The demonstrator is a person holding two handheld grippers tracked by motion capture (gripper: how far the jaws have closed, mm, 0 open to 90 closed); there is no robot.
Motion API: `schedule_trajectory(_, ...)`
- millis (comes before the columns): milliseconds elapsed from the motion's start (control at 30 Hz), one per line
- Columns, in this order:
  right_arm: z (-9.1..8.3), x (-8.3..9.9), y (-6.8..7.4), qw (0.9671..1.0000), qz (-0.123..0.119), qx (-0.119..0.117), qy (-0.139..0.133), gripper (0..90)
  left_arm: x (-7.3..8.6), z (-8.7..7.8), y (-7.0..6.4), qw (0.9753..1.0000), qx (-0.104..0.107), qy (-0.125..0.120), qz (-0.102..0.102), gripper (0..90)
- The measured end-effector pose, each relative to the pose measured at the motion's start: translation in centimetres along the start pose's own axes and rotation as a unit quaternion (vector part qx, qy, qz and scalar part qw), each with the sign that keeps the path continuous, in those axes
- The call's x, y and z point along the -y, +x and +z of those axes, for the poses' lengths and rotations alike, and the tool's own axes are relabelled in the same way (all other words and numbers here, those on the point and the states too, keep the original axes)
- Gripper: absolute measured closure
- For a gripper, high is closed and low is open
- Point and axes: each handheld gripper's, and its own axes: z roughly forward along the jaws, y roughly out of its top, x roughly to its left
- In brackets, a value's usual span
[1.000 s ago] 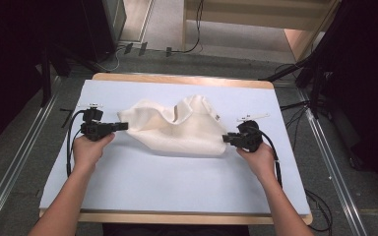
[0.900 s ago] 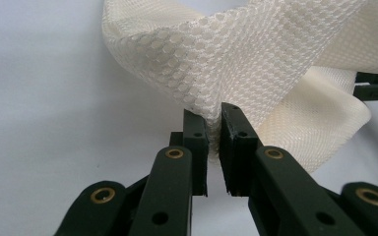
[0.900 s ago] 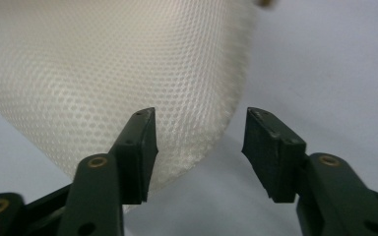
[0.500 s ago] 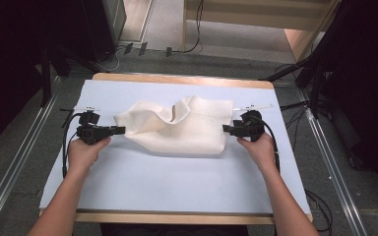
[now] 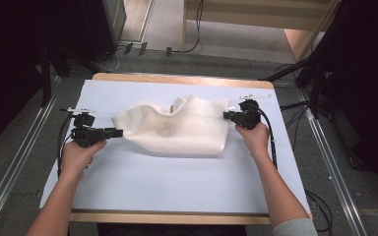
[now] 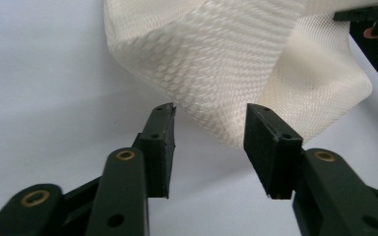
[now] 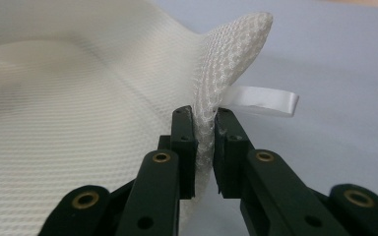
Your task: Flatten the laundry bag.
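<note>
A cream mesh cloth (image 5: 179, 128) lies crumpled in the middle of the pale blue table top (image 5: 167, 182). My left gripper (image 5: 117, 132) is at the cloth's left tip. In the left gripper view its jaws stand apart around the cloth's corner (image 6: 211, 88), and the left gripper (image 6: 209, 147) is open. My right gripper (image 5: 226, 115) is at the cloth's right edge. In the right gripper view the right gripper (image 7: 205, 147) is shut on a raised fold of the cloth (image 7: 216, 78), beside a white label tab (image 7: 261, 101).
The table's wooden edge (image 5: 177, 77) runs along the far side. Cables (image 5: 182, 49) lie on the floor beyond it. Metal rails (image 5: 325, 147) flank the table on both sides, with dark equipment to the left and right.
Both hands have drawn apart and the cloth has spread wider and flatter. The right gripper has shifted farther from me with the cloth's edge.
</note>
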Motion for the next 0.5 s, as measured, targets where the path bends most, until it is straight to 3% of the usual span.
schedule_trajectory(200, -2.1, -0.1, 3.7, 0.9980, -0.056, -0.028, -0.005, 83.2, -0.3, -2.6, -0.6, 0.9997, -0.019, -0.012, 0.009, 48.0)
schedule_trajectory(500, -3.6, 2.1, 9.4, 0.9894, -0.127, -0.071, -0.004, 82.5, -0.9, -2.8, -2.6, 0.9993, -0.019, -0.007, 0.033, 47.3)
